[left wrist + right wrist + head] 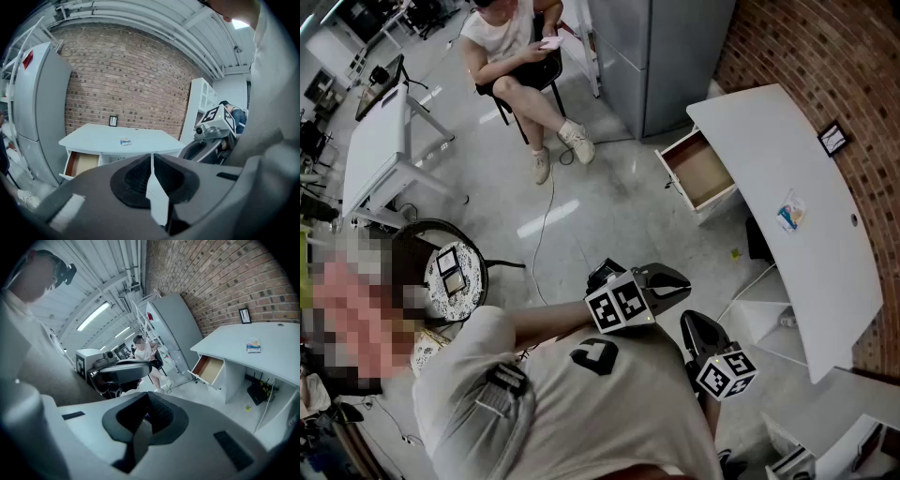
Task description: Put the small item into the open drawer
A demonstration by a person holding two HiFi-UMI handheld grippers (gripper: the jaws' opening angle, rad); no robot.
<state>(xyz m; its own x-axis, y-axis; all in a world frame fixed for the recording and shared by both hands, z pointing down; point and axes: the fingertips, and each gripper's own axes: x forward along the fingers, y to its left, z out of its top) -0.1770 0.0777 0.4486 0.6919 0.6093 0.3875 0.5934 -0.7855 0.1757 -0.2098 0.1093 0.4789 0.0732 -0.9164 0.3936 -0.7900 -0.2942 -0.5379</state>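
Brick wall is backing a curved white surface at the room's right side, and the small packet is lying on that surface, well apart from both grippers. Under the surface's far end the drawer is standing pulled open, its wooden floor looking bare.

By my judgement the task is sitting at its very start, with the pickup not yet begun. The left gripper and the right gripper are being held close to the person's chest, side by side. In the left gripper view the fingers are pressing together with only a thin slit between them and nothing caught there. In the right gripper view the fingers are likewise closed together and gripping nothing.

The next move is calling for a walk up to the surface. One gripper then needs its fingers spread wide, lowered around the packet and closed on its edges, before carrying it over to the drawer.

Print on the packet is too small to read. The drawer's back corner is hidden by its own walls. A faint dark speck in the right fingers' slit is too blurred to identify. The person's hands are covered by the shirt in the head view.
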